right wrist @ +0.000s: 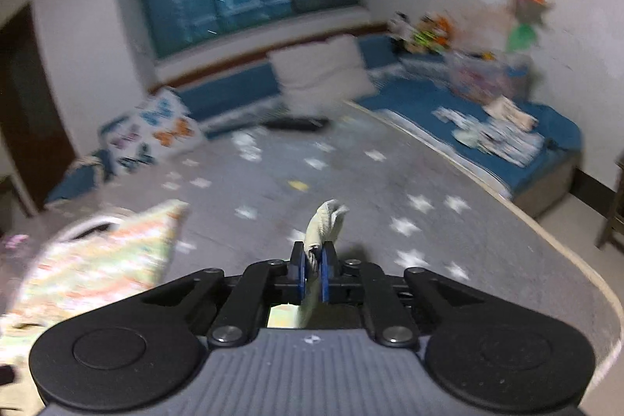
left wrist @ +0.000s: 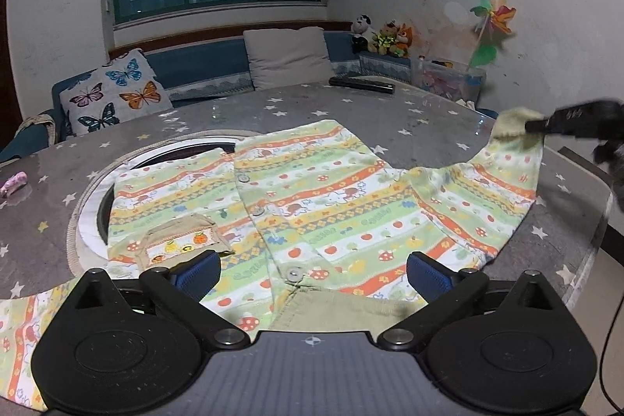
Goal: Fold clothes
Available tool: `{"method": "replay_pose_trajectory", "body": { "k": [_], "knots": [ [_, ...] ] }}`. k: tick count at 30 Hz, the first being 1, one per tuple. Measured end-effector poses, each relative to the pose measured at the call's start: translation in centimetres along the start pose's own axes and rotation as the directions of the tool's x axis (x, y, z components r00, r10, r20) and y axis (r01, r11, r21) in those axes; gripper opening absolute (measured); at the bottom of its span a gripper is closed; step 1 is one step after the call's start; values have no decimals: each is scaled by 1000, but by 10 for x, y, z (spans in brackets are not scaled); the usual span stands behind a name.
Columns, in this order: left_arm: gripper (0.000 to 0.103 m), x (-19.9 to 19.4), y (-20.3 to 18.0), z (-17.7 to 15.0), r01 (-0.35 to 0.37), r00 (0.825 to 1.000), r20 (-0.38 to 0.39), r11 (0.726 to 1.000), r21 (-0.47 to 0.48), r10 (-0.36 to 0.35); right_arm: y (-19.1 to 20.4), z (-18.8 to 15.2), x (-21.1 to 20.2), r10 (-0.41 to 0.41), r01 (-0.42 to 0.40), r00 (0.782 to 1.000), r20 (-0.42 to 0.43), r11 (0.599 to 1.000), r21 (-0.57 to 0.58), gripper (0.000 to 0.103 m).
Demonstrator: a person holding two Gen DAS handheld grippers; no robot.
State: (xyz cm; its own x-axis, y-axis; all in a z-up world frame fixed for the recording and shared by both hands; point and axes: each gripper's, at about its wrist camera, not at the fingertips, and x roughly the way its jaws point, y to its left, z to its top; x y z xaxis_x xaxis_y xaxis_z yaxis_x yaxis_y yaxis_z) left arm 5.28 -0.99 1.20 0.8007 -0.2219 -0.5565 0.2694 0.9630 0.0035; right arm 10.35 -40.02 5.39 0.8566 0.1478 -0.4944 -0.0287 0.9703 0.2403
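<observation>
A child's striped green, orange and white shirt (left wrist: 312, 205) with buttons lies flat on the star-patterned table (left wrist: 421, 112), collar toward me. My left gripper (left wrist: 312, 271) is open, its blue pads either side of the collar just above the cloth. My right gripper (right wrist: 314, 271) is shut on the pale green cuff (right wrist: 323, 221) of the shirt's right sleeve and holds it lifted above the table. In the left wrist view the right gripper (left wrist: 546, 123) shows at the far right holding that cuff (left wrist: 514, 123) up. The right wrist view is motion-blurred; the shirt body (right wrist: 97, 260) lies at its left.
A round inset ring (left wrist: 117, 174) in the table lies under the shirt's left side. A small pink item (left wrist: 13, 184) sits at the left edge. A black remote (left wrist: 362, 84) lies at the far side. A sofa with cushions (left wrist: 288, 57) and toys stands behind.
</observation>
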Motion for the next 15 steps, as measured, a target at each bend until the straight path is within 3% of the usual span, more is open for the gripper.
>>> {"method": "replay_pose_trajectory", "body": {
  "k": [3,7,11,15],
  "knots": [
    [103,-3,7,-3,-16,1000,0,1000,-22,16,29,13,-15,102,-101,994,27,994,-38,7],
    [103,-12,19,-10,-29,999,17,998,-56,30,70,29,-31,240,-235,970,43,968,-87,7],
    [103,-20,30,-18,-36,999,33,995,-90,39,128,39,-36,380,-374,925,4,912,-168,7],
    [103,-27,39,-26,-45,998,47,992,-115,51,184,35,-29,470,-469,881,-59,850,-241,7]
  ]
}}
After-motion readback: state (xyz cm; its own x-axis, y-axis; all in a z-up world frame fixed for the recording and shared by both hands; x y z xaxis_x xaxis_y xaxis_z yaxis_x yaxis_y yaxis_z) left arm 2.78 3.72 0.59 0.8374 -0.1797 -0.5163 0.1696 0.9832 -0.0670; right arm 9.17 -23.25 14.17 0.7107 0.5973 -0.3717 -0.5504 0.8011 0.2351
